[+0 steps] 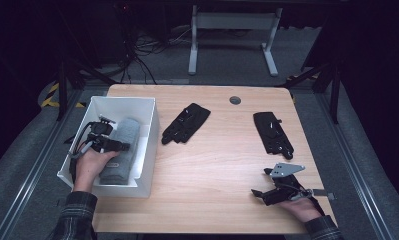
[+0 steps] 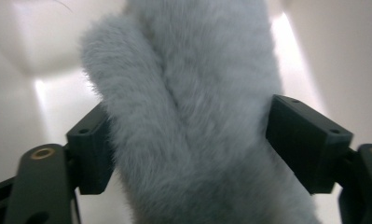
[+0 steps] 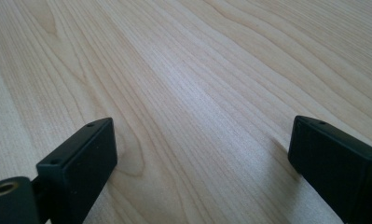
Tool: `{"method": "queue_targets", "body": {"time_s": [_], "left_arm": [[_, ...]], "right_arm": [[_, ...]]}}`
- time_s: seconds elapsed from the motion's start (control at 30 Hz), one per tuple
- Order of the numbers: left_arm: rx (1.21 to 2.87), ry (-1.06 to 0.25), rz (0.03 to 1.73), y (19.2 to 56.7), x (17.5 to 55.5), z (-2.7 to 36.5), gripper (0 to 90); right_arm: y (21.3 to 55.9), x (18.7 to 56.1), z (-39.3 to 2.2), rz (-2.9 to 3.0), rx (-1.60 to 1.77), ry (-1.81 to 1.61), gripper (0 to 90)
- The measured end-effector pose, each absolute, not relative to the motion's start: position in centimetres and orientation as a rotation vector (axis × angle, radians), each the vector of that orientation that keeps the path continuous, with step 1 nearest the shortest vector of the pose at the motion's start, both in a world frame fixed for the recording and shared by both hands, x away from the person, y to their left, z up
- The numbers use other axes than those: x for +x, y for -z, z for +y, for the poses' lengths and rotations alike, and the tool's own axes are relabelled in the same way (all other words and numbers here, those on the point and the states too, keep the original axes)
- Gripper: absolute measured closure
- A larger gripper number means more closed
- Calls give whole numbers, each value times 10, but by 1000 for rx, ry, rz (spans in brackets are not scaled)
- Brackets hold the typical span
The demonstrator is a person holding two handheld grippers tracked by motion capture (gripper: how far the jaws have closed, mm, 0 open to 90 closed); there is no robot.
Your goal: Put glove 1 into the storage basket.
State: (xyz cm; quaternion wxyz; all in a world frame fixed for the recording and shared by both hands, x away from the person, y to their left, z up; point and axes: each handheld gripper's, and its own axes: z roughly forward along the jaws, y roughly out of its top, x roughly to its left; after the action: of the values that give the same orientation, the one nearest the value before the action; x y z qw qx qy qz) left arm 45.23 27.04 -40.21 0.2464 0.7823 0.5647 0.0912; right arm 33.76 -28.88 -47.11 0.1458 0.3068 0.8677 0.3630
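Observation:
A grey fluffy mitten-like piece (image 1: 126, 137) lies lengthwise inside the white box (image 1: 151, 131) at the table's left edge. My left gripper (image 1: 123, 146) reaches down into the box over it. In the left gripper view the grey fluff (image 2: 193, 107) runs up between the two black pads (image 2: 93, 154). The jaws stand wide, the fur only brushing them, and the piece rests on the box floor. My right gripper (image 1: 261, 182) lies low on the bare wood at the front right, open. Between its pads (image 3: 83, 161) there is only the tabletop (image 3: 197, 84).
Two flat black gloves lie on the wooden table: one (image 1: 186, 123) just right of the box, the other (image 1: 273, 134) at the right, beyond my right gripper. A small grey grommet (image 1: 235, 100) sits near the far edge. The box walls close in around my left hand.

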Motion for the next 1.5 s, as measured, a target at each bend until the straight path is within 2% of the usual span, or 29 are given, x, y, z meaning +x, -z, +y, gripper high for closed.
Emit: {"method": "queue_targets", "body": {"time_s": [0.37, 0.57, 0.93, 1.17, 1.5], "left_arm": [[2047, -327, 1419, 352, 439, 264, 162], [2048, -322, 1330, 327, 431, 254, 153], [2070, -304, 1147, 296, 415, 209, 141], [2097, -265, 1047, 291, 408, 170, 123], [2157, -211, 935, 312, 398, 115, 72]], "right_arm": [[471, 338, -289, 2499, 884, -1046, 80], [471, 337, -289, 2498, 885, -1045, 80], [471, 337, -289, 2497, 887, -1045, 80], [471, 337, -289, 2497, 888, -1045, 80], [471, 337, -289, 2497, 888, -1044, 80]]}}
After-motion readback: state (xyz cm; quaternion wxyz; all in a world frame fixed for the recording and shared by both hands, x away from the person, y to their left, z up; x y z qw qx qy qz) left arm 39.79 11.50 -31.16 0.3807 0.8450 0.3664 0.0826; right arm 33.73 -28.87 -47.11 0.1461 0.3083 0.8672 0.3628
